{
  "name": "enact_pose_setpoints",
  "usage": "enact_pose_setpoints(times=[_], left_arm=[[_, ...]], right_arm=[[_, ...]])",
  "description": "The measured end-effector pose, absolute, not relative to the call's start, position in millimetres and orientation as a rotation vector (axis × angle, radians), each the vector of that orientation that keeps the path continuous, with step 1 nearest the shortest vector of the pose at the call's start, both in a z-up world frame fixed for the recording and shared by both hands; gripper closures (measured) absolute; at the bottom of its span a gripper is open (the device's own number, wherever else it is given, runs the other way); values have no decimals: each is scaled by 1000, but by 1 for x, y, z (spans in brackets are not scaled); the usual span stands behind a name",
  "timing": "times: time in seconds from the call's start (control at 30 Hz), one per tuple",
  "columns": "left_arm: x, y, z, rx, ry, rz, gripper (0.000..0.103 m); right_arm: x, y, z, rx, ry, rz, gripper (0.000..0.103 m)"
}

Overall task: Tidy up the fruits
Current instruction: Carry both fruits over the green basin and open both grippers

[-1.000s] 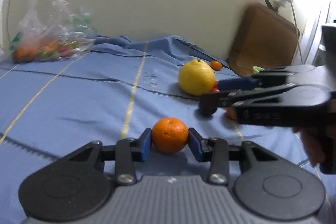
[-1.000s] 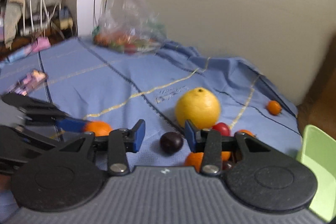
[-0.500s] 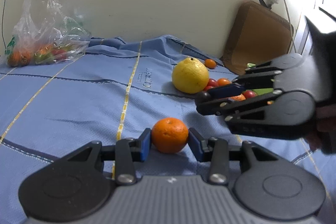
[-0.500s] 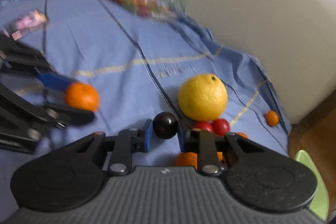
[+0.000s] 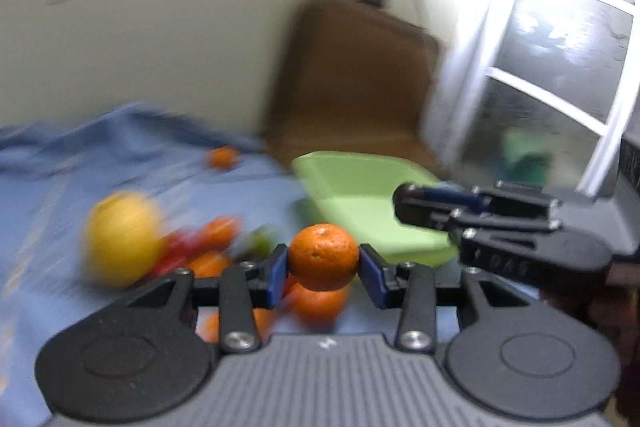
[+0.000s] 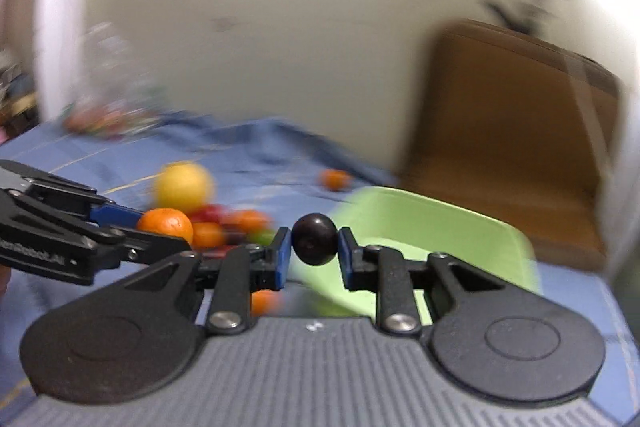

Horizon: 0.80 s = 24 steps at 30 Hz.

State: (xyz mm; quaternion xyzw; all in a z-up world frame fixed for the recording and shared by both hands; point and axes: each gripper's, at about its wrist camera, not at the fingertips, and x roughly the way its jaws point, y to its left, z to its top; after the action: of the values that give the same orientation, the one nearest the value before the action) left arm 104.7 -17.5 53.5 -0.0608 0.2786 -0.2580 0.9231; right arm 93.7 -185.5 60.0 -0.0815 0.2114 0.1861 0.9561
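Note:
My left gripper (image 5: 323,269) is shut on a small orange mandarin (image 5: 323,255), lifted above the blue cloth. My right gripper (image 6: 312,247) is shut on a dark round plum (image 6: 314,238), also off the cloth. A light green tray (image 6: 436,223) lies just beyond both grippers, at the cloth's right end (image 5: 360,203). In the left wrist view the right gripper (image 5: 404,203) reaches over the tray from the right. In the right wrist view the left gripper with its mandarin (image 6: 166,225) is at the left. A heap of fruit with a big yellow citrus (image 5: 120,239) lies to the left.
A lone small orange (image 6: 335,179) lies near the wall. A plastic bag of fruit (image 6: 108,115) sits at the far left on the blue cloth (image 6: 256,151). A brown chair back (image 6: 512,131) stands behind the tray. Both views are blurred by motion.
The right gripper closed on the dark plum and lifted it. Both grippers swung right with their fruit, off the cloth, bringing the green tray into view ahead.

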Motion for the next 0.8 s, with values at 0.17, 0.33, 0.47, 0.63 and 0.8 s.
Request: enact_pose_setpoints(times=[0.17,0.33,0.47,0.63,0.8], left_arm=[[165,-91,49,-122,639,-638,65],[188,-128,32,-35,705,-548,63],[186,-125,32,-29,716,-529,52],[165,-85,63,-87,611,-515,50],[128,-8,77,-183,546,-416,50]], right_arm=[[115,-248,50,-49,474,236,75],[131,-269,30,19,536,220,74],[127,-269,29,-14,506,200,72],[114,-273,36,45,458,205,65],[78,-265,54,112,325,297,65]])
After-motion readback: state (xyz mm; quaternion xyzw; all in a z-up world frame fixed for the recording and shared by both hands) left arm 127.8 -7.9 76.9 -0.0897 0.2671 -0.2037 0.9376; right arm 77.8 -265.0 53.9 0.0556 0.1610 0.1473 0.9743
